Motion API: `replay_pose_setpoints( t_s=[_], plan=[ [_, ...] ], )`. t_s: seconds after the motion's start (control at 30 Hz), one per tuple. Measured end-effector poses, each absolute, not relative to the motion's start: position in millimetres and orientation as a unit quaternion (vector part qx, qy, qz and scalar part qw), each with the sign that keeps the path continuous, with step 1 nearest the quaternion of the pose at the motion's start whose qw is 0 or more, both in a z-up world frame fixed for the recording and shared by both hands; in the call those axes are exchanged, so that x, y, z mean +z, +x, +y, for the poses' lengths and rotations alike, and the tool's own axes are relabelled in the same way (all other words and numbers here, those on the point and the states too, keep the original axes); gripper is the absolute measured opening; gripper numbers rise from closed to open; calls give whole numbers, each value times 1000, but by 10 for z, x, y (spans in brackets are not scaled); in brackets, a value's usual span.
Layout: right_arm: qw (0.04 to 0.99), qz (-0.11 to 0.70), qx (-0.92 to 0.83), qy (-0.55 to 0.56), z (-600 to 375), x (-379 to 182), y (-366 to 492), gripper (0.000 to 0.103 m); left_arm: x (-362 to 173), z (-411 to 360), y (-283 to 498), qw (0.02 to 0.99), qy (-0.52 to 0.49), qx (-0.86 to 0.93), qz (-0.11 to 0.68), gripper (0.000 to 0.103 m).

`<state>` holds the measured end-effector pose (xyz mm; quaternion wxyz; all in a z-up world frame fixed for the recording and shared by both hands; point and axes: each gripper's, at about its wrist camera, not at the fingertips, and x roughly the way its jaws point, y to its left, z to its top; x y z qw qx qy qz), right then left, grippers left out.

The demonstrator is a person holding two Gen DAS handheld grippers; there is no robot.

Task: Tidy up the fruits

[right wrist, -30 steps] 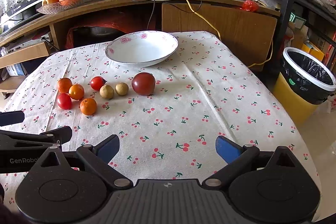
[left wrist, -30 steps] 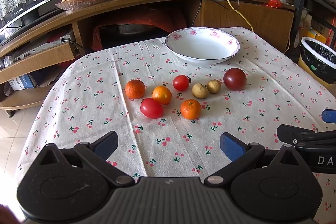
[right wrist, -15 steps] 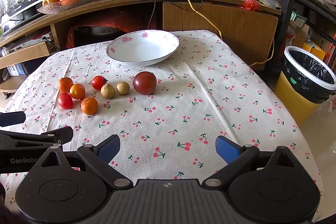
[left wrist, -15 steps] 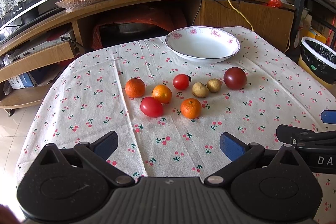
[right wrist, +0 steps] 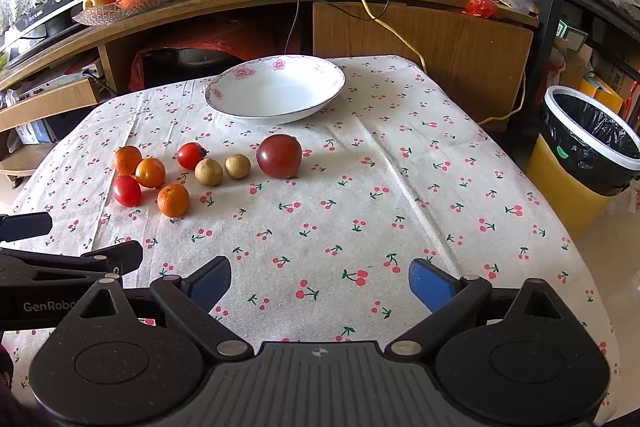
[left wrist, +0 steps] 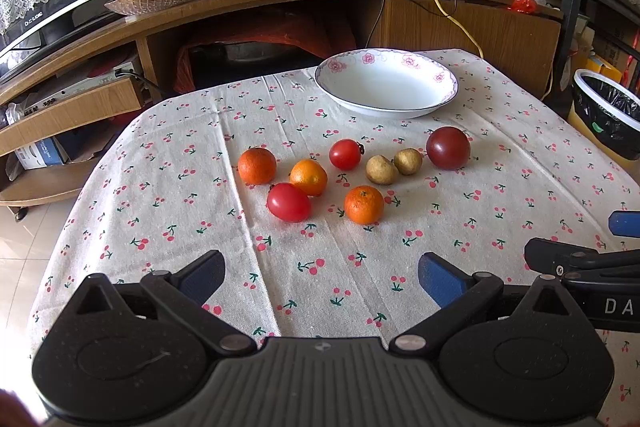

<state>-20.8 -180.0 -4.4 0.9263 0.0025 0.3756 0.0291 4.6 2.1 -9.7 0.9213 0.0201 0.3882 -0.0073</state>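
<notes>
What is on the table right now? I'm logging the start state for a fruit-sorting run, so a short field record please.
surface: table with a cherry-print cloth
container: white bowl, nothing in it
oranges: three small oranges, loose on the cloth
red tomatoes: two
dark tomato: one, larger, nearest the bowl
brown fruits: two small ones, touching
left gripper: open, holding nothing
right gripper: open, holding nothing

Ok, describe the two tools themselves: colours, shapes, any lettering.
Both match. The left tool has a ribbed grey-black body, two round black housings with triangular cut-outs, silver pivot pins and angled black links ending in blue pads. The right tool is built the same. From the side, the left one's arm carries white "GenRobo" lettering and the right one's "DA", both cut off.
</notes>
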Motion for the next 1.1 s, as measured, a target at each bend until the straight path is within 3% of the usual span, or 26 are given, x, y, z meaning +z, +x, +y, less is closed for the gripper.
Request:
replay_pose_setpoints(
  t_s=[1.1],
  plan=[
    [921, 388, 40, 10, -1756, -102, -116, 90, -151, 70, 105, 917, 12, -2, 399, 103]
  ],
)
